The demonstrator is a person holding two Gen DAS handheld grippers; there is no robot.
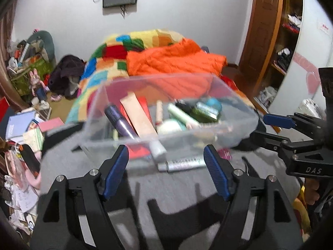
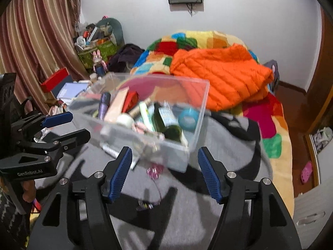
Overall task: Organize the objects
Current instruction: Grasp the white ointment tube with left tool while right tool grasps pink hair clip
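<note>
A clear plastic bin (image 1: 93, 129) (image 2: 188, 158) sits on a grey garment (image 1: 177, 189) spread over the bed. It holds several toiletries: a purple tube (image 1: 120, 123), a peach tube (image 1: 139, 116), a dark green bottle (image 2: 168, 123) and a blue ring (image 2: 188, 118). A silver tube (image 1: 185, 163) lies on the garment just in front of the bin. My left gripper (image 1: 166, 160) (image 2: 68, 125) is open just short of the bin's near wall, with nothing gripped. My right gripper (image 2: 165, 160) (image 1: 276, 129) is open at the bin's near right corner, also holding nothing.
A small pink item (image 2: 154, 170) and a dark hair clip (image 2: 145, 205) lie on the garment near my right fingers. An orange quilted jacket (image 1: 174, 60) and a patchwork blanket (image 2: 272, 145) cover the bed beyond. Books and clutter (image 1: 22, 125) fill the floor at left; shelves (image 1: 287, 48) stand at right.
</note>
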